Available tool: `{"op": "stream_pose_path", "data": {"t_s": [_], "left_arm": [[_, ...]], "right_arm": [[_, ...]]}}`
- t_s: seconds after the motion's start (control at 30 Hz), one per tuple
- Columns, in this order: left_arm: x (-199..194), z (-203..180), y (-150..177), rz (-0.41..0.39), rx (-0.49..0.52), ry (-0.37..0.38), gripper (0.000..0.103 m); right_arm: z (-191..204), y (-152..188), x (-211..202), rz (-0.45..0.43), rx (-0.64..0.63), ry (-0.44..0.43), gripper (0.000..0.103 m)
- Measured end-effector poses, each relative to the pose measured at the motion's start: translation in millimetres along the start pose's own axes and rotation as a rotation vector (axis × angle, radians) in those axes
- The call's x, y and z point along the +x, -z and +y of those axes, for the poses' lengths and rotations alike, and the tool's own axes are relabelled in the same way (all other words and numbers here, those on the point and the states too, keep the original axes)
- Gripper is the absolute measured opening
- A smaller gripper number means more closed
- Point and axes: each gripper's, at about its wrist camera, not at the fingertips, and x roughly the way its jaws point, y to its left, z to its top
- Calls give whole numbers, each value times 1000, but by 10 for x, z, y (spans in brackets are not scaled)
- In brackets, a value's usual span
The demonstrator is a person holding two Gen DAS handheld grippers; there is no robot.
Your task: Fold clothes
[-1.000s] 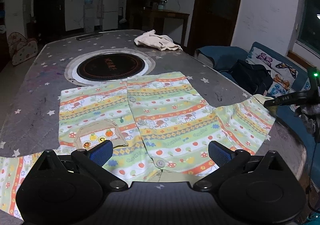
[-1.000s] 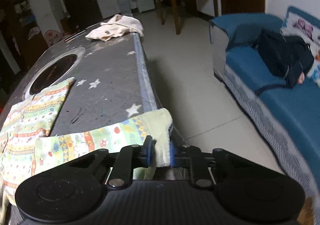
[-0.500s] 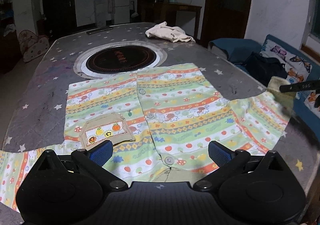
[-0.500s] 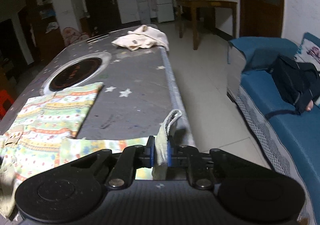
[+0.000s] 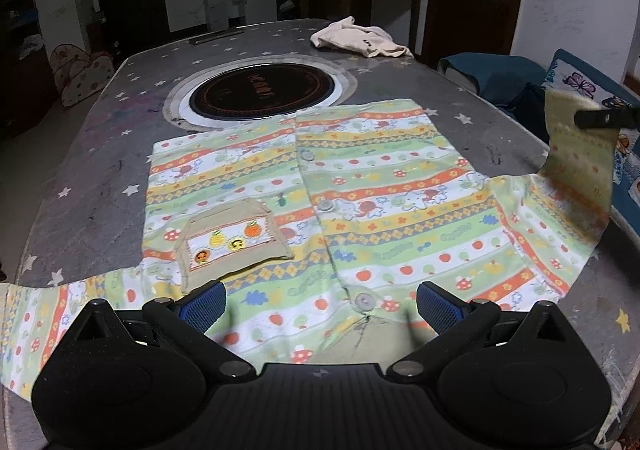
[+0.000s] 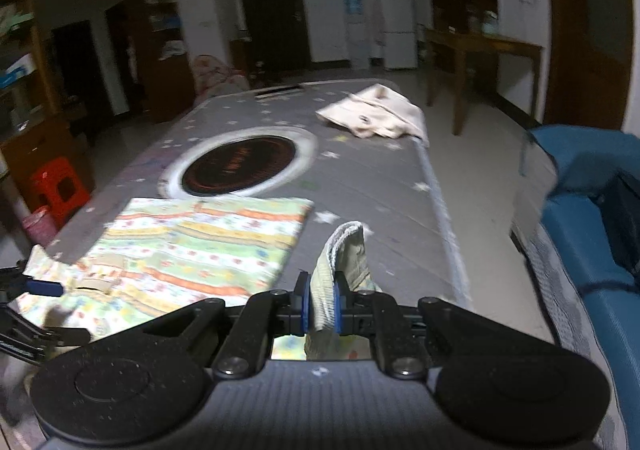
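A striped child's shirt [image 5: 360,202] with fruit prints and a beige chest pocket [image 5: 232,242] lies buttoned and flat on the grey star-patterned table [image 5: 100,154]. My left gripper [image 5: 320,304] hovers open over the shirt's collar end, nothing between its blue pads. My right gripper [image 6: 320,308] is shut on the cuff of the shirt's right sleeve [image 6: 344,266], which stands up between the pads. In the left wrist view that sleeve [image 5: 580,154] hangs lifted off the table at the right edge, pinched by the right gripper's fingers [image 5: 604,118]. The other sleeve [image 5: 36,314] lies flat at the left.
A round black induction hob [image 5: 260,90] is set into the table beyond the shirt. A cream garment [image 5: 360,38] lies crumpled at the far end, near a dark remote [image 5: 216,37]. A blue sofa [image 6: 592,250] runs along the table's right side. A red stool [image 6: 58,186] stands left.
My right gripper has lifted the sleeve cuff off the table edge and swung it up and inward toward the shirt body. The left gripper stayed open and tilted slightly.
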Motion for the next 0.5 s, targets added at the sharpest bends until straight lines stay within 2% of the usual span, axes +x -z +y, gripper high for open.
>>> {"op": "stream_pose_path", "data": {"t_s": [0.33,0.5], "left_arm": [[-89,187,46,-15,-24,-35,103],[-169,408,62,-39,-73,-60,103]], "right_arm": [[795,-291,230,1,-147,-132,9],[1244,-375,399,11,-221,-194,9]]}}
